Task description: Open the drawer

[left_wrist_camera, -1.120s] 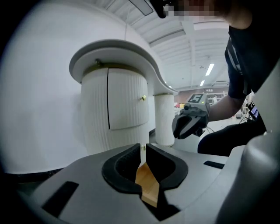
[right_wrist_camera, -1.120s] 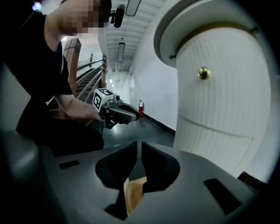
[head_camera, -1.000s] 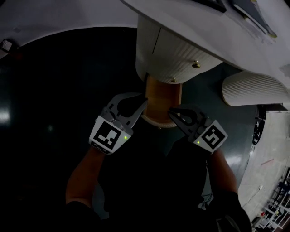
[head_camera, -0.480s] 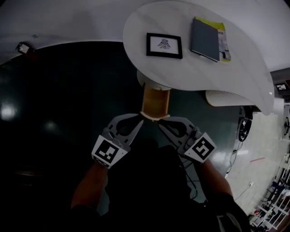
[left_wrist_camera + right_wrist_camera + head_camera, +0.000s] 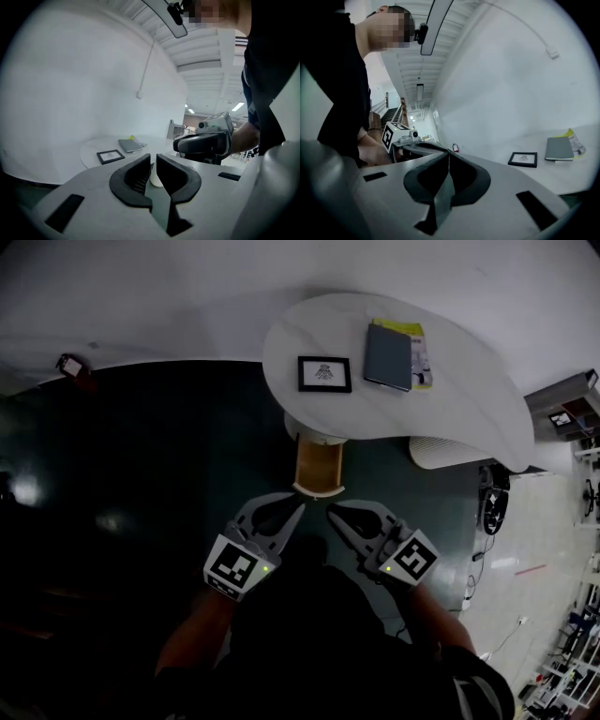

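Pale wooden drawer (image 5: 319, 468) drawn out from beneath white curved desk (image 5: 459, 418), front edge toward two grey hand-held grippers, touching neither. Fingers (image 5: 136, 176) of left gripper (image 5: 294, 512) parted by a narrow gap, holding nothing. Fingers (image 5: 464, 176) of right gripper (image 5: 335, 513) just closed, tips together, empty. On desk: black-framed picture (image 5: 324, 373) beside grey notebook (image 5: 387, 355). Dark green floor (image 5: 141, 474) below.

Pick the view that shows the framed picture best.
Head view: it looks down on the framed picture, whole and face-on, on the white table. Both gripper views show it small, at a low slant.
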Action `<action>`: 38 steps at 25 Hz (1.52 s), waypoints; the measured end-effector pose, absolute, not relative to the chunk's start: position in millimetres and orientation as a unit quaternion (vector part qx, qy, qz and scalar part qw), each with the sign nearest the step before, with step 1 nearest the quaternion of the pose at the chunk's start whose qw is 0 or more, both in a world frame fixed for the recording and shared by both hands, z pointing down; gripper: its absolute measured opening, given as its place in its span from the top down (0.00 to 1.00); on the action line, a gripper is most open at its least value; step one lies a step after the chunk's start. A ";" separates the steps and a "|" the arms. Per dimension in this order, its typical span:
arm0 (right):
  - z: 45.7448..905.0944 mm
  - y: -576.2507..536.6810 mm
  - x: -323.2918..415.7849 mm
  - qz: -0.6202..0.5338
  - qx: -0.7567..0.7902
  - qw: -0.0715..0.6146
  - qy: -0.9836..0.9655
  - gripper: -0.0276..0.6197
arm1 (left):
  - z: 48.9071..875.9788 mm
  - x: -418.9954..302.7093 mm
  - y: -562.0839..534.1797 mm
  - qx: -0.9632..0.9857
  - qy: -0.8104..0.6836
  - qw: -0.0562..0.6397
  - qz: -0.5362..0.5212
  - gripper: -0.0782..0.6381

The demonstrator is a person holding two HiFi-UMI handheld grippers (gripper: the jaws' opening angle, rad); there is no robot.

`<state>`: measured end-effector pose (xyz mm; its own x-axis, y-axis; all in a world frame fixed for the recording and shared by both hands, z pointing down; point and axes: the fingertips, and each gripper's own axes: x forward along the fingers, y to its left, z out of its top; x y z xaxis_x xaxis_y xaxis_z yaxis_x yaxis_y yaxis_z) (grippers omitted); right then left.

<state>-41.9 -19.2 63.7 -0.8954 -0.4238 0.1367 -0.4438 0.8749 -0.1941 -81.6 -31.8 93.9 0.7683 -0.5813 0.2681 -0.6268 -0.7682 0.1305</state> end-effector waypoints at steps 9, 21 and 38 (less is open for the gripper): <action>-15.0 3.1 -39.2 0.086 0.266 -0.004 -0.960 0.93 | 25.7 -102.2 -6.6 0.935 -0.333 0.087 0.083 0.84; -54.5 26.3 34.7 0.057 0.282 -0.048 -0.957 0.93 | -6.5 -66.5 17.7 0.916 -0.382 0.100 0.070 0.85; -53.3 42.7 82.0 0.057 0.281 -0.050 -0.957 0.93 | -13.6 -29.6 26.4 0.911 -0.396 0.091 0.071 0.85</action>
<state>82.0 42.7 -53.3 -0.8373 -0.5430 -0.0628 -0.5317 0.8357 -0.1374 -29.6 26.4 -13.6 0.6757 -0.7093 0.2008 -0.7350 -0.6692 0.1096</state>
